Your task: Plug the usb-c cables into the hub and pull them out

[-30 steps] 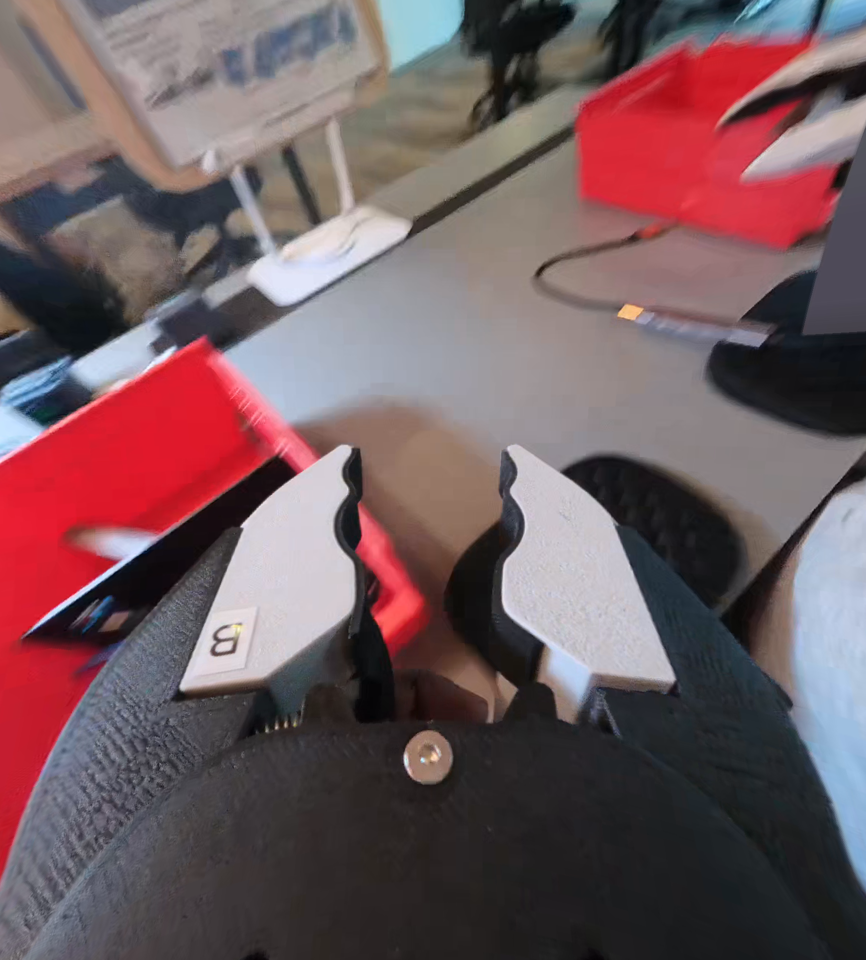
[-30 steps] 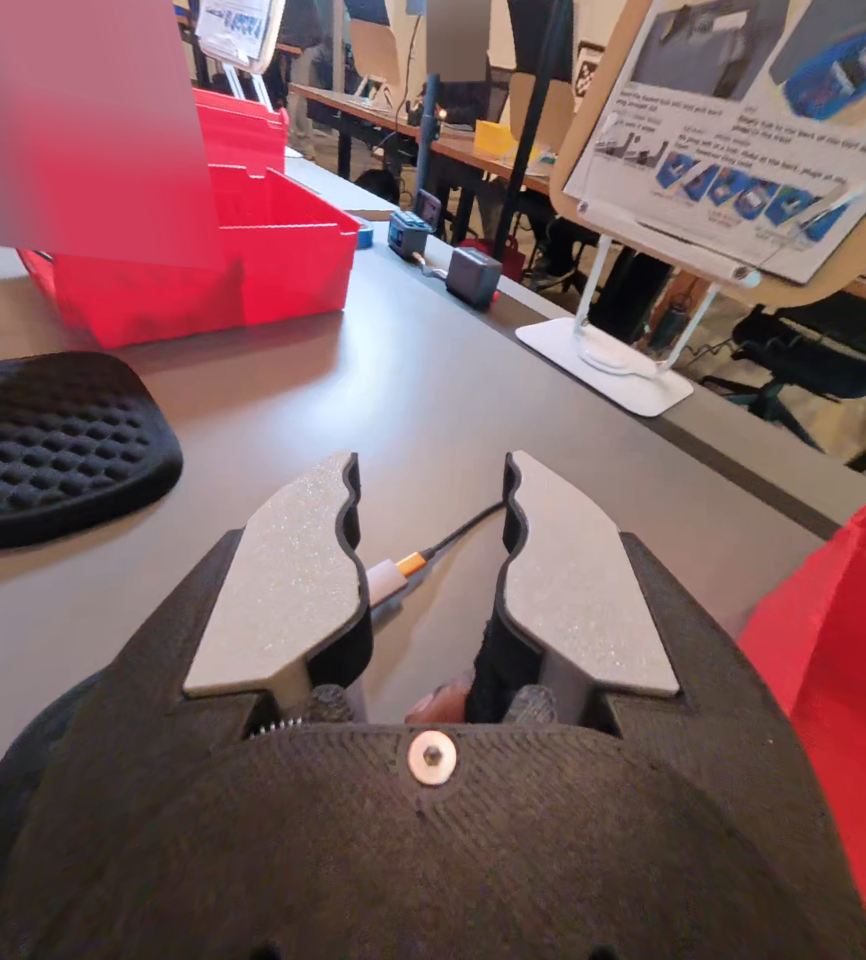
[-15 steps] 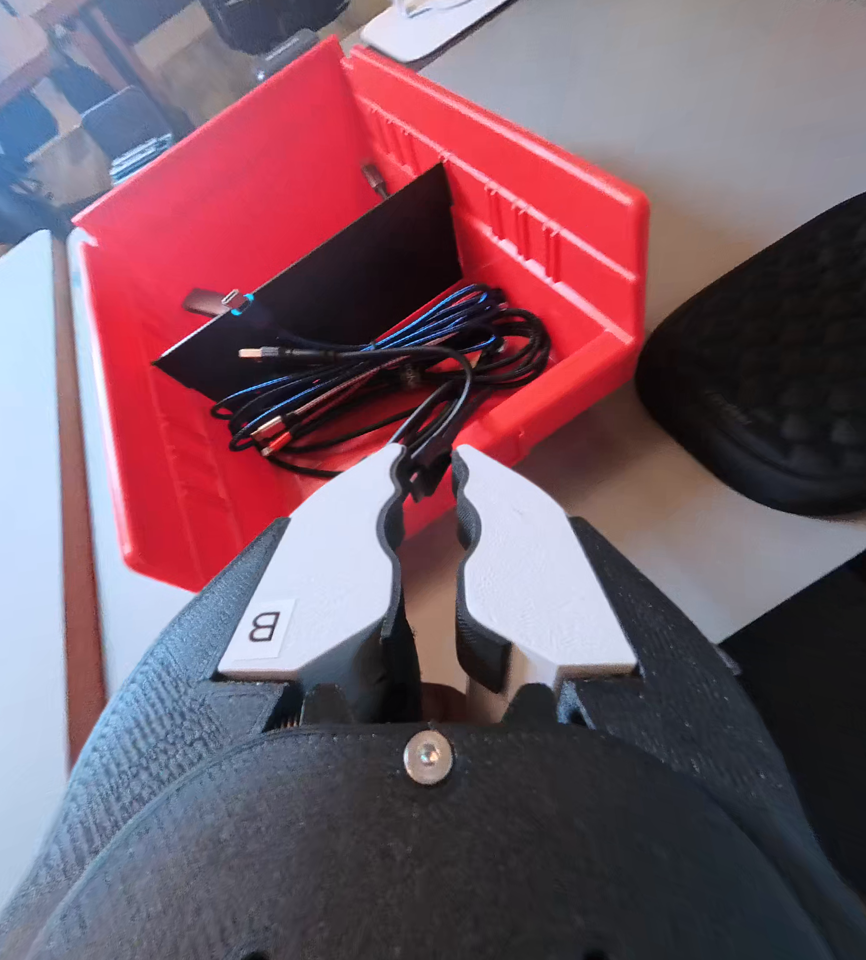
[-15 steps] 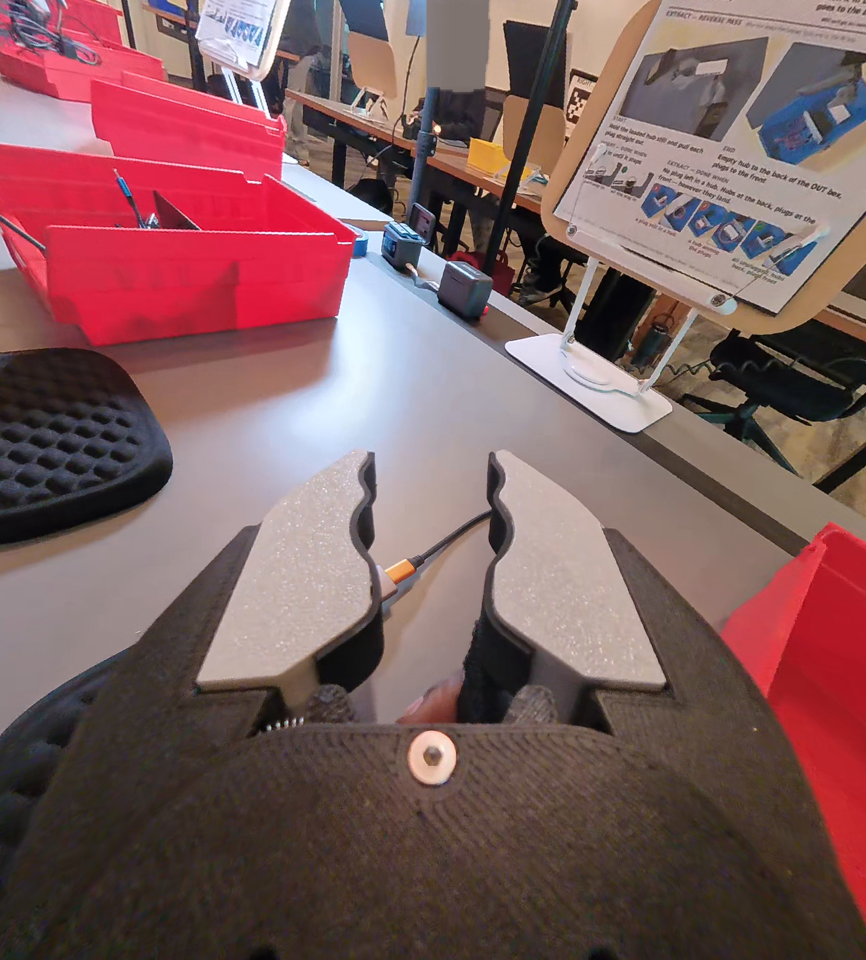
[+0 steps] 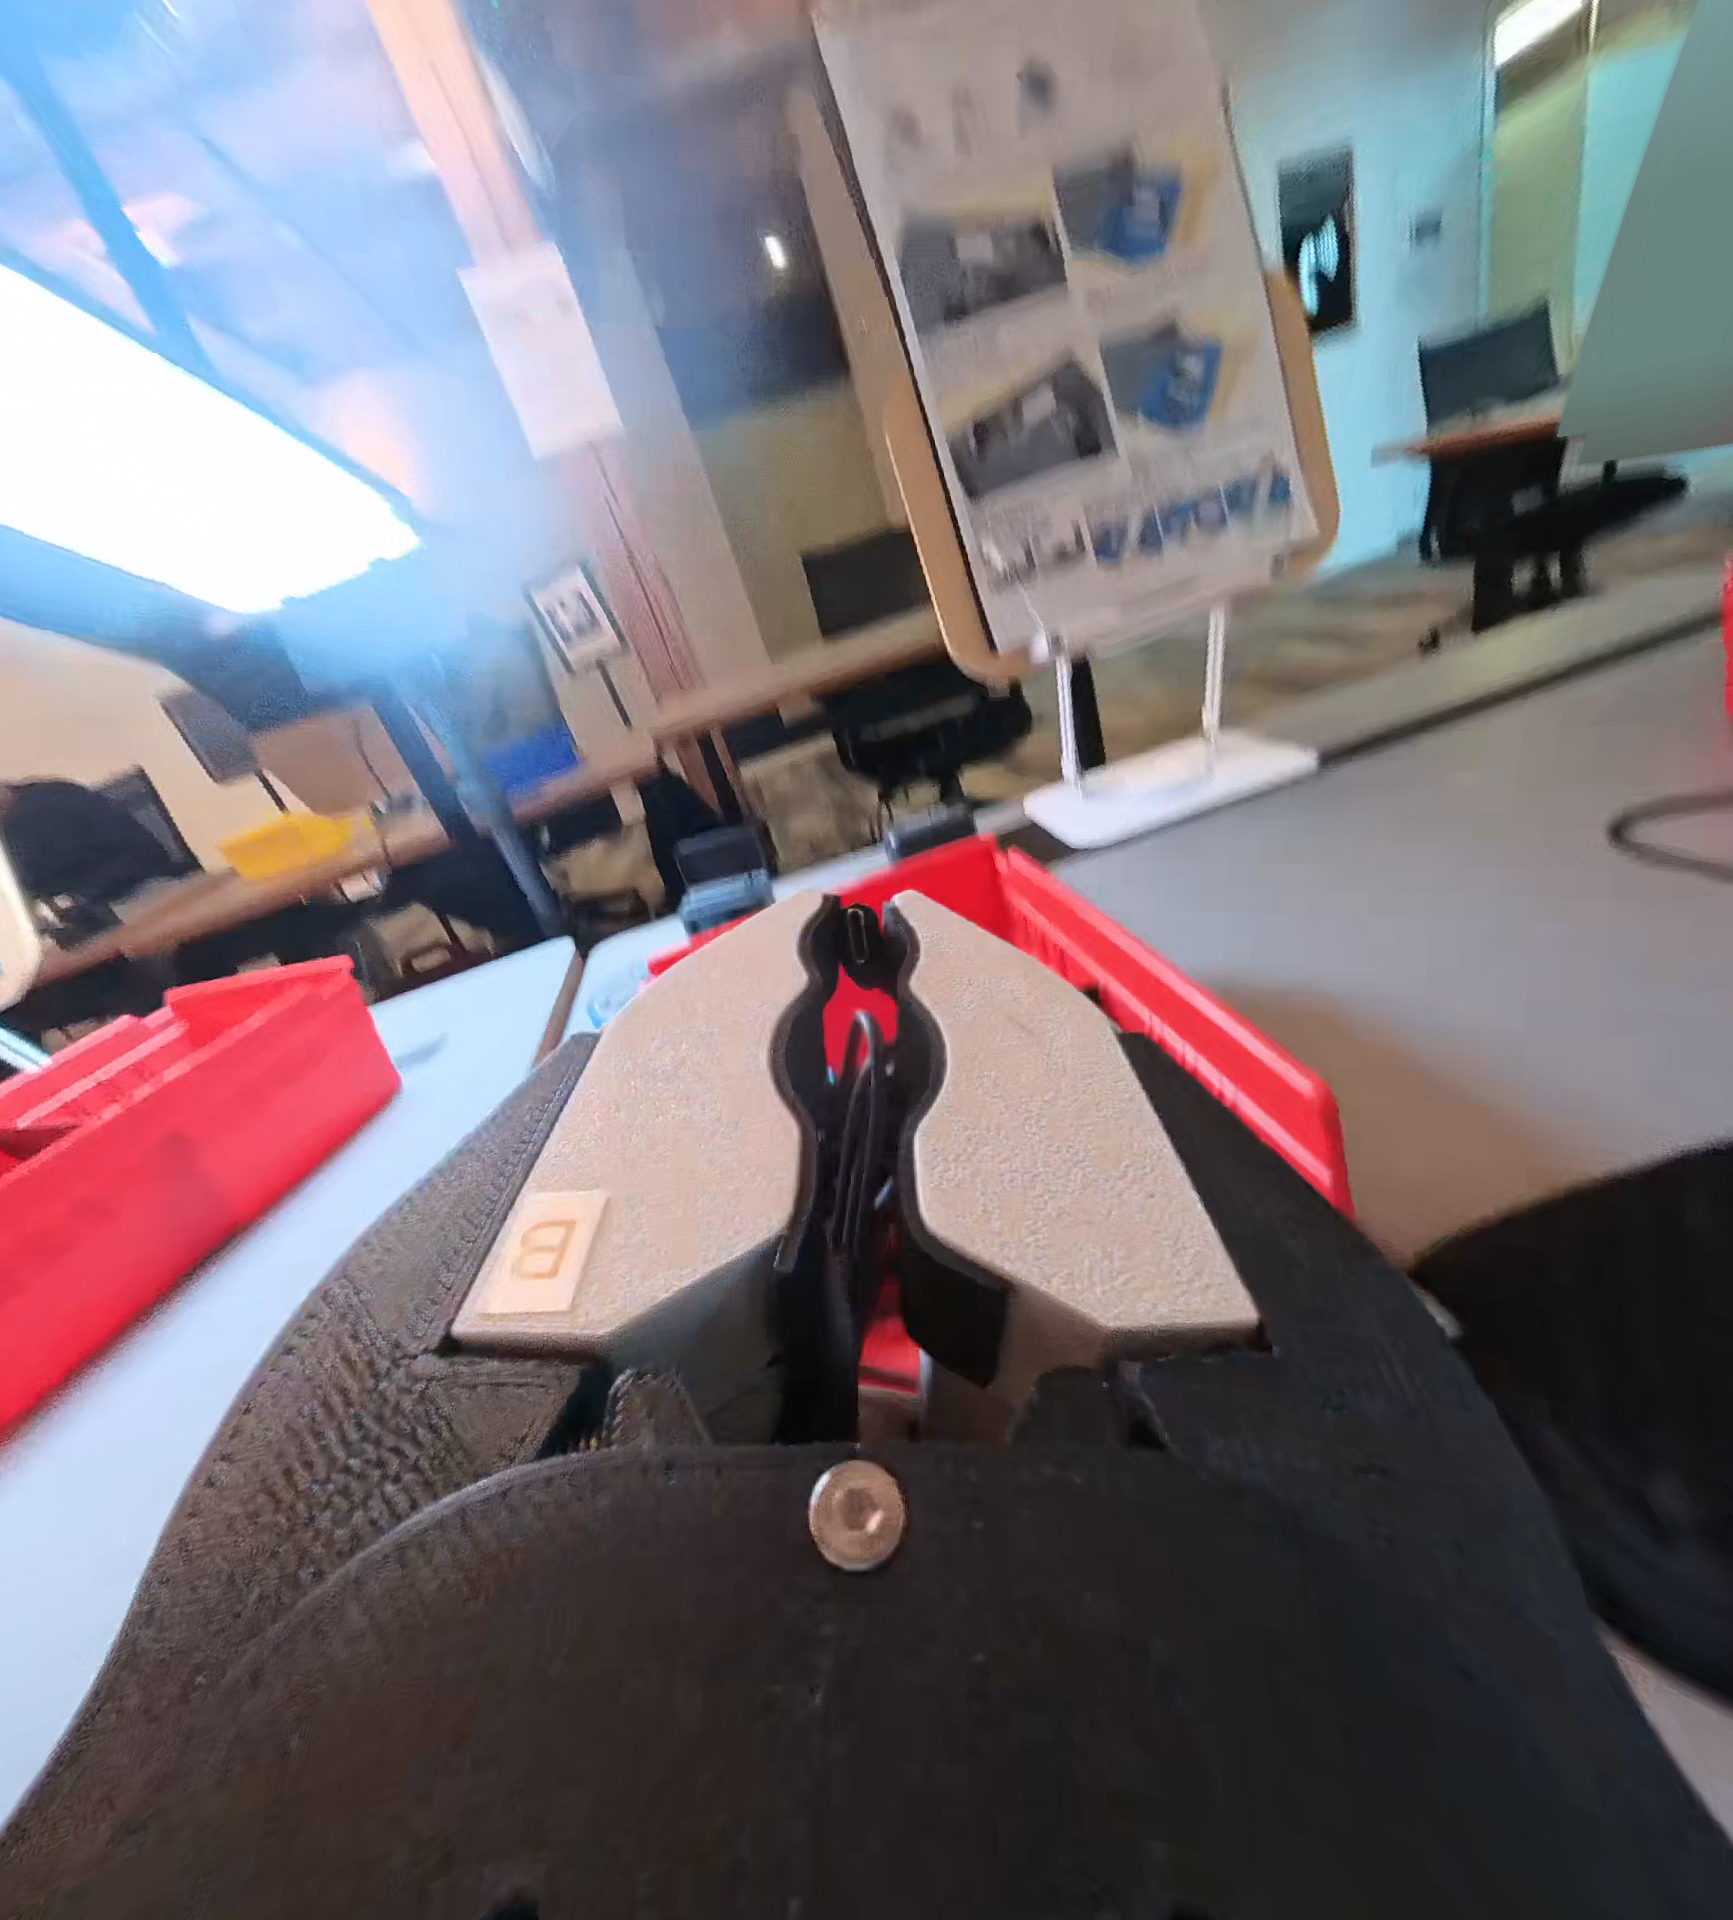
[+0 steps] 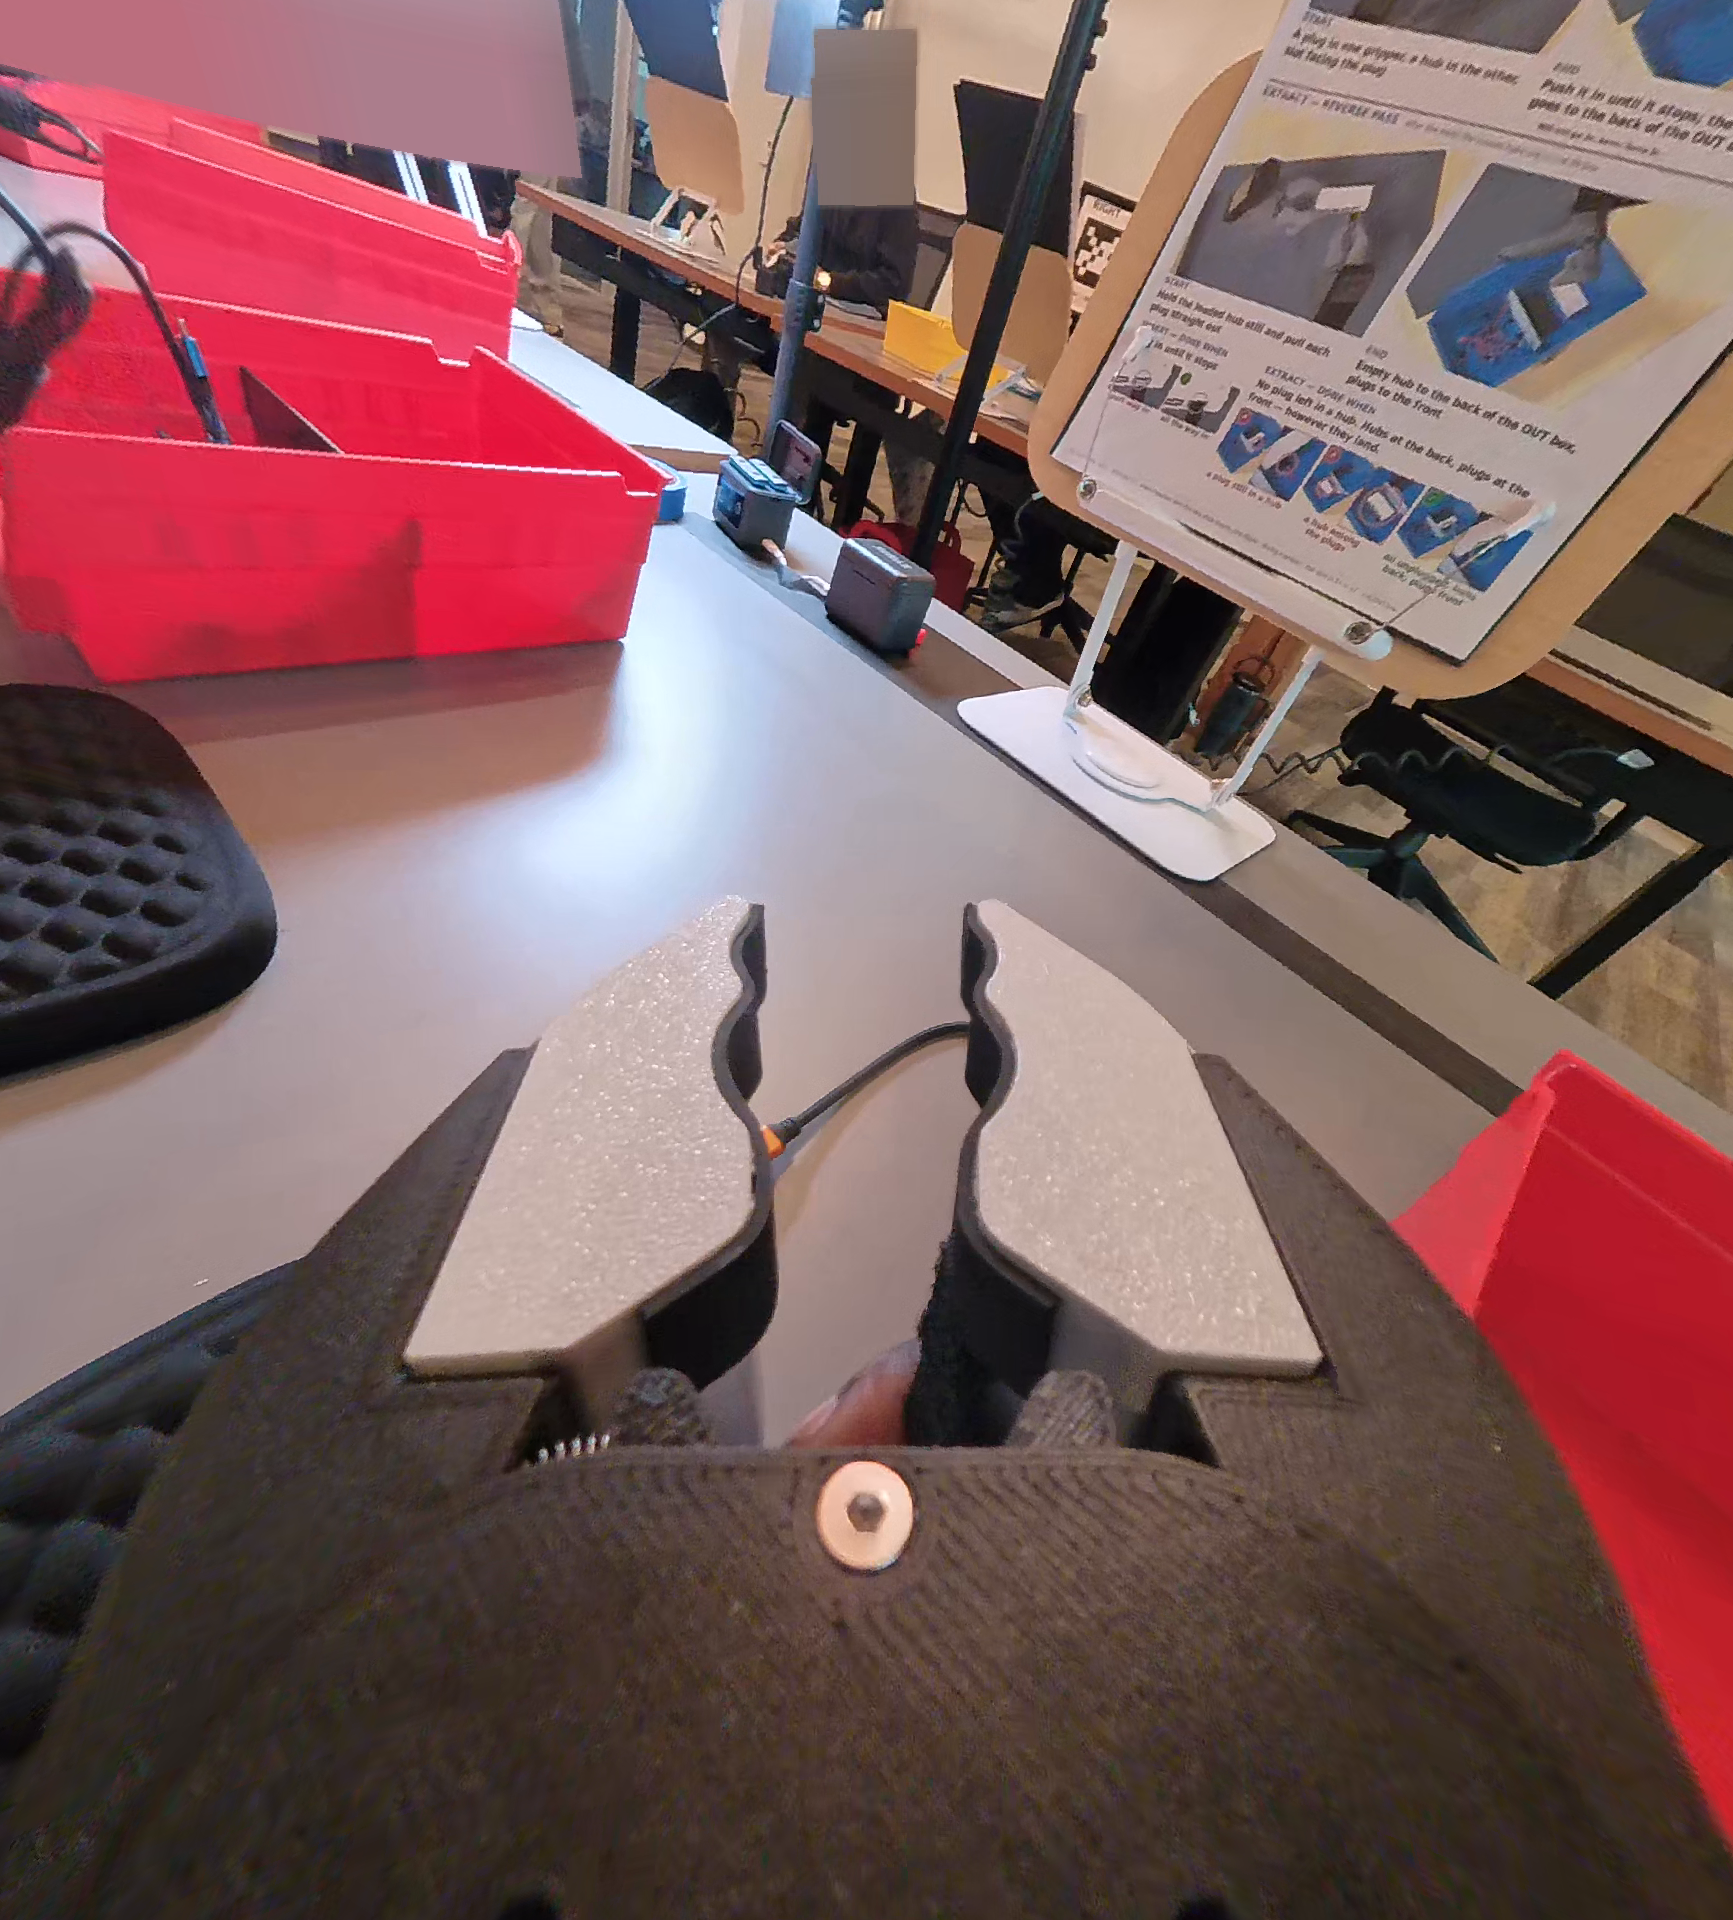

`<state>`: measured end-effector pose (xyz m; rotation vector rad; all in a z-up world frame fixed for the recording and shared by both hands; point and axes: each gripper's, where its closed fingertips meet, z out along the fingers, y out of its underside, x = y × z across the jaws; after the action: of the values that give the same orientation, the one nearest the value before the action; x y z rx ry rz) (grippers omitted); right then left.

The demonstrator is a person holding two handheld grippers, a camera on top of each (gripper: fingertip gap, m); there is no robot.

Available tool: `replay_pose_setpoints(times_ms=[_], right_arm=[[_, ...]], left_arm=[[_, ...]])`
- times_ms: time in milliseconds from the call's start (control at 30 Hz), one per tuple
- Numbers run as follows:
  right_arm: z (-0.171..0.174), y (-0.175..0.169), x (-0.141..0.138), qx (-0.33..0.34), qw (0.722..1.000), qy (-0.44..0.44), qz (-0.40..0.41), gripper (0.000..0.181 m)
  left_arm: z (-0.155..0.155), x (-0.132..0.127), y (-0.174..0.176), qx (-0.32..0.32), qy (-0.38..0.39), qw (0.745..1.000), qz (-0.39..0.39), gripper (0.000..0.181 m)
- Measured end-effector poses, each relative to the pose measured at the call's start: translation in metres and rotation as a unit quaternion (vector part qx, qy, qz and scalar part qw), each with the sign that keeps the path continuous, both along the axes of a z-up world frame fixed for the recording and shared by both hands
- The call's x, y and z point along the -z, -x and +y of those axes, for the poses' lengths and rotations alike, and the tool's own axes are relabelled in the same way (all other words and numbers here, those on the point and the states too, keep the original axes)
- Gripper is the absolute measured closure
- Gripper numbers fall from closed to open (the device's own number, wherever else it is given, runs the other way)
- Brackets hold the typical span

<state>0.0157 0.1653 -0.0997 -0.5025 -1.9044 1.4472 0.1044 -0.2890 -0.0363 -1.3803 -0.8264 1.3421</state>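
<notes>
The left hand-held gripper (image 5: pixel 857 940) is nearly shut and pinches a black usb-c plug (image 5: pixel 858 933) right at its tips. The plug's open end points away from the camera. Its thin black cable (image 5: pixel 857 1122) hangs down between the two grey fingers (image 5: pixel 680 1122). Behind the tips sits a red bin (image 5: pixel 1168 1003) on the grey desk (image 5: pixel 1527 935). Another red bin (image 5: pixel 129 1132) lies at the far left of that picture. The whole view is blurry, so small things are hard to tell.

In the right wrist view, the same plug end shows as a dark blurry lump (image 6: pixel 15 343) in the upper left, held up above the red bin (image 6: pixel 322 540), with its cable curving off.

The right hand-held gripper (image 6: pixel 862 961) is half open and holds nothing. It hovers low over the desk. Down between its fingers lies an orange-tipped connector (image 6: pixel 777 1139) with a thin dark cord (image 6: pixel 883 1065). The left finger hides the rest, and that is likely the hub, but I cannot be sure.

So the step in hand looks like this: one cable is picked up, and the hub is not yet gripped. Next, the right hand-held gripper should close on the hub body and hold it still. Then the left one must bring the plug over, line it up straight with a port, and push gently. A tilted plug could jam or slip.
</notes>
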Motion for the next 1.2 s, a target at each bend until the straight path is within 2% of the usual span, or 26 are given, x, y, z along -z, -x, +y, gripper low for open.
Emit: replay_pose_setpoints(times_ms=[133,267,433,533,667,800,933,1067,1200], right_arm=[[0.002,0.000,-0.001,0.005,1.000,-0.005,0.004,0.147],[0.003,0.000,-0.003,0.006,1.000,0.004,0.007,0.147],[0.000,-0.003,-0.006,-0.005,1.000,0.010,0.007,0.146],[-0.007,-0.010,-0.009,-0.025,1.000,0.012,0.006,0.144],[-0.020,-0.022,-0.014,-0.062,0.998,0.020,0.002,0.143],[-0.039,-0.038,-0.019,-0.105,0.994,0.028,-0.003,0.143],[-0.060,-0.056,-0.023,-0.148,0.989,0.030,-0.005,0.143],[-0.090,-0.081,-0.041,-0.216,0.971,0.101,-0.027,0.146],[-0.119,-0.092,-0.052,-0.239,0.955,0.159,-0.066,0.149]], left_arm=[[0.005,-0.041,-0.018,0.015,-0.054,0.993,0.105,0.174],[0.008,-0.072,-0.041,0.021,-0.079,0.981,0.176,0.174],[0.027,-0.094,-0.059,0.065,-0.091,0.971,0.210,0.174],[0.045,-0.099,-0.062,0.102,-0.095,0.969,0.204,0.174],[0.079,-0.089,-0.052,0.160,-0.074,0.972,0.155,0.174],[0.128,-0.069,-0.039,0.233,-0.033,0.965,0.111,0.174],[0.170,-0.049,-0.023,0.270,0.003,0.959,0.086,0.174],[0.207,-0.022,-0.001,0.246,0.072,0.965,0.060,0.174],[0.240,0.006,0.027,0.148,0.169,0.972,0.064,0.174]])
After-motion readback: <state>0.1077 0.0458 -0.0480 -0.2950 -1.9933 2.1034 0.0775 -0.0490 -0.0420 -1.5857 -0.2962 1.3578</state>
